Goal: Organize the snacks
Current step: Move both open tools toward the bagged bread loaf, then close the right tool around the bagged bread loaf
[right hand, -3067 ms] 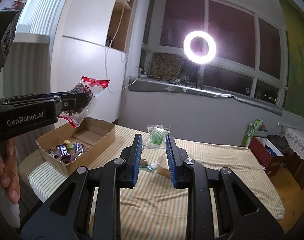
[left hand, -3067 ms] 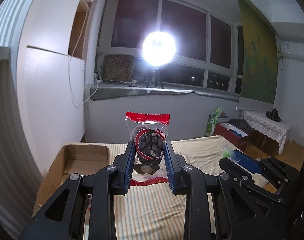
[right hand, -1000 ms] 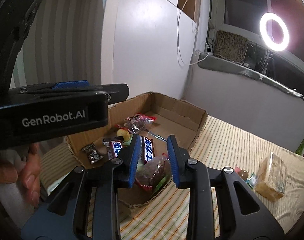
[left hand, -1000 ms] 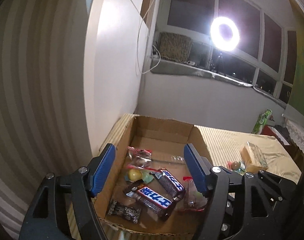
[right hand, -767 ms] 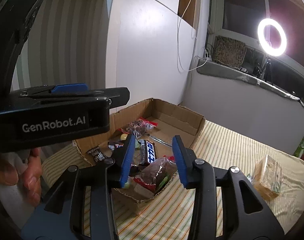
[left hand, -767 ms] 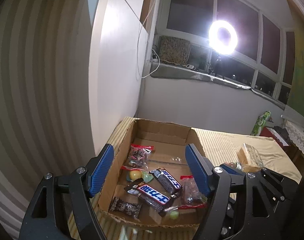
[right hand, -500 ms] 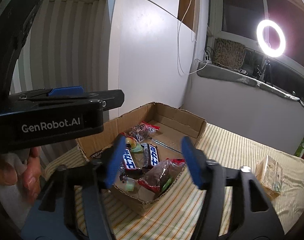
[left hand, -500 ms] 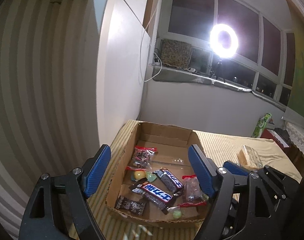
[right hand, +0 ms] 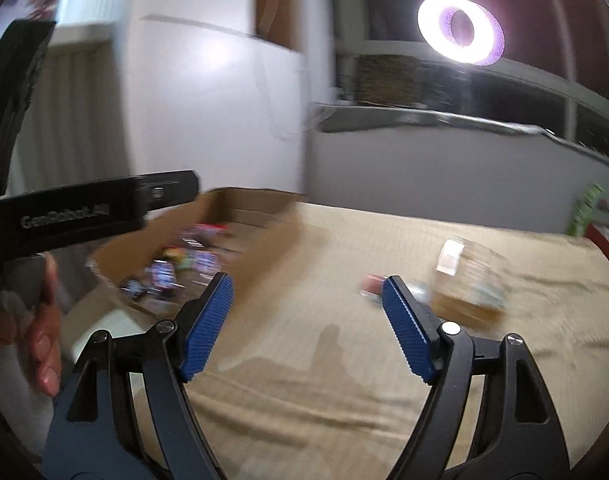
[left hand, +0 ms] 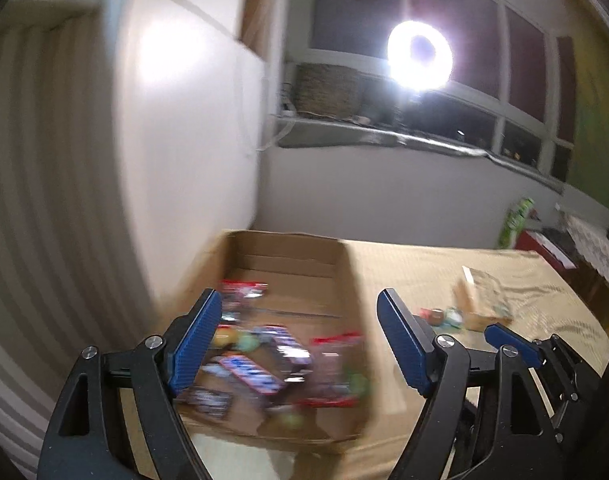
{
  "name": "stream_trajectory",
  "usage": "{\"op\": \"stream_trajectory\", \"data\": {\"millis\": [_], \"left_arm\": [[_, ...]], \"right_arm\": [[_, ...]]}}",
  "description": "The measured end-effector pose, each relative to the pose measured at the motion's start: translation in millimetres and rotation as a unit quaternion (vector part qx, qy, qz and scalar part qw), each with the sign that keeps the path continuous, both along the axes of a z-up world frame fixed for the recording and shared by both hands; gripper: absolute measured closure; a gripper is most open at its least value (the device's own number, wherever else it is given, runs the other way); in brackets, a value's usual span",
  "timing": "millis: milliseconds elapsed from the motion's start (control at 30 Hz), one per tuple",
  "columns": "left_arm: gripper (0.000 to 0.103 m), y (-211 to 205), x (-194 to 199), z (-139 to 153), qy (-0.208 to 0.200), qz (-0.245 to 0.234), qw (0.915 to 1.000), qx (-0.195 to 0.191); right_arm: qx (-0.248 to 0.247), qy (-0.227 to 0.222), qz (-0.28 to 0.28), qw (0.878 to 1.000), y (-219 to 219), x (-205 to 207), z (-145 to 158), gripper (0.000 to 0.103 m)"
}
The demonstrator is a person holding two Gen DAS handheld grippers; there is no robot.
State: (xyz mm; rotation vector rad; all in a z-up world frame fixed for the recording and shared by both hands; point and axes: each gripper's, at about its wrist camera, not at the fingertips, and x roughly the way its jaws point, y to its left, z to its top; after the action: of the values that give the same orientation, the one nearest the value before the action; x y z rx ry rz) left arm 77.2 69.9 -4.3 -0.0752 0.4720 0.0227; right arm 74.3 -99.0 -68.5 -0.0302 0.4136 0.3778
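Note:
A cardboard box (left hand: 292,252) sits at the left end of the striped table and holds several wrapped snacks (left hand: 264,364), blurred by motion; the box also shows in the right wrist view (right hand: 244,208). My left gripper (left hand: 300,344) is open and empty above the box's near edge. My right gripper (right hand: 308,324) is open and empty over the tablecloth, right of the box. A tan wrapped cake (right hand: 468,284) and small candies (right hand: 372,284) lie on the table; the cake also shows in the left wrist view (left hand: 480,296).
A white wall panel (left hand: 192,140) stands close behind the box on the left. A ring light (left hand: 420,56) glares from the window sill. The tablecloth (right hand: 324,360) is wrinkled. A red box and green packet (left hand: 520,224) stand beyond the table's far right.
Both grippers let go of their snack packets into the box and opened wide. Both views now swing right, away from the box, with motion blur.

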Motion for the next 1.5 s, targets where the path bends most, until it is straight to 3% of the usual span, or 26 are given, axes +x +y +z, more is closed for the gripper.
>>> {"op": "stream_trajectory", "data": {"millis": [200, 400, 500, 633, 833, 1000, 1133, 1233, 1367, 1500], "left_arm": [[0.023, -83.6, 9.7, -10.3, 0.024, -0.082, 0.9964, 0.006], [0.023, -126.6, 7.6, -20.8, 0.038, -0.128, 0.9908, 0.022], [0.023, -125.3, 7.4, -21.3, 0.042, -0.128, 0.9907, 0.019], [0.023, -105.5, 4.4, -26.5, 0.054, -0.107, 0.9928, 0.007], [0.023, -73.3, 5.6, -50.8, 0.1, -0.101, 0.9884, -0.053], [0.023, -67.9, 3.5, -58.1, 0.105, -0.117, 0.9852, -0.069], [0.023, -82.4, 17.6, -49.3, 0.097, -0.127, 0.9852, -0.062], [0.023, -98.2, 47.3, -25.6, 0.071, -0.13, 0.9872, -0.058], [0.023, -116.3, 87.1, 9.5, 0.043, -0.143, 0.9861, -0.073], [0.023, -140.6, 114.7, 10.5, 0.051, -0.161, 0.9837, -0.061]], "right_arm": [[0.007, 0.021, -0.097, 0.995, -91.1, -11.1, -8.1, 0.023], [0.005, 0.026, -0.11, 0.994, -104.4, -18.2, -7.2, 0.023], [-0.005, 0.05, -0.087, 0.995, -93.5, -6.4, -7.9, 0.017], [0.005, 0.089, -0.054, 0.995, -79.1, 10.9, -14.9, 0.017], [0.035, 0.148, -0.009, 0.988, -55.4, 64.1, -20.8, 0.017], [0.012, 0.134, -0.018, 0.991, -39.0, 100.6, -7.7, 0.017], [-0.006, 0.105, -0.041, 0.994, -52.7, 115.4, 18.1, 0.017], [-0.026, 0.094, -0.056, 0.994, -72.8, 133.8, 40.8, 0.017], [-0.033, 0.131, -0.046, 0.99, -101.5, 174.7, 52.0, 0.017], [-0.018, 0.198, -0.024, 0.98, -128.5, 217.9, 33.0, 0.017]]}}
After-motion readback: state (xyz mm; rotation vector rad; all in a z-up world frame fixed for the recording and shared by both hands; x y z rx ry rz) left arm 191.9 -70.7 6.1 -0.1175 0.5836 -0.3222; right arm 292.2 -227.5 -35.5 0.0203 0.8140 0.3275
